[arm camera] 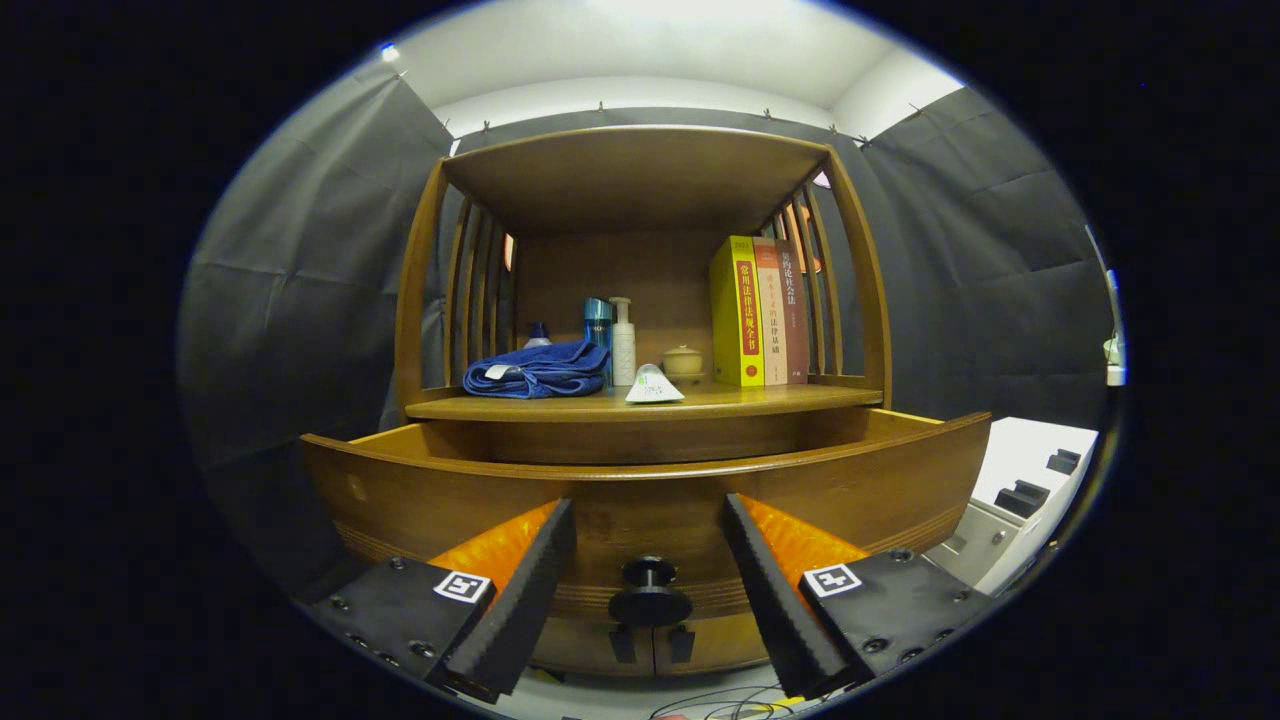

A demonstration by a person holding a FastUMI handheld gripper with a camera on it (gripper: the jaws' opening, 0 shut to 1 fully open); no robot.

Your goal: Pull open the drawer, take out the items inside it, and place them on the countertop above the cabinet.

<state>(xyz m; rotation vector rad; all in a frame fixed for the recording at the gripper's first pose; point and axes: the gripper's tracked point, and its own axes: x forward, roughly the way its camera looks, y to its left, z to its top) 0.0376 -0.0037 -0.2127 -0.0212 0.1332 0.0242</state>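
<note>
gripper point(648, 560): fingers spread wide, holding nothing
knob point(649, 598): black, between the fingers, untouched
drawer point(450, 490): pulled out – inside hidden by its front
countertop point(560, 405): 12 o'clock – blue towel point(538, 368) at 11, books point(760, 312) at 1

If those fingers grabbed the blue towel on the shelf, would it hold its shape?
Probably not. The blue towel lies in soft, loose folds, so it would likely droop and unfold. It looks light and unlikely to slip. The open fingers sit either side of the drawer knob.
</note>
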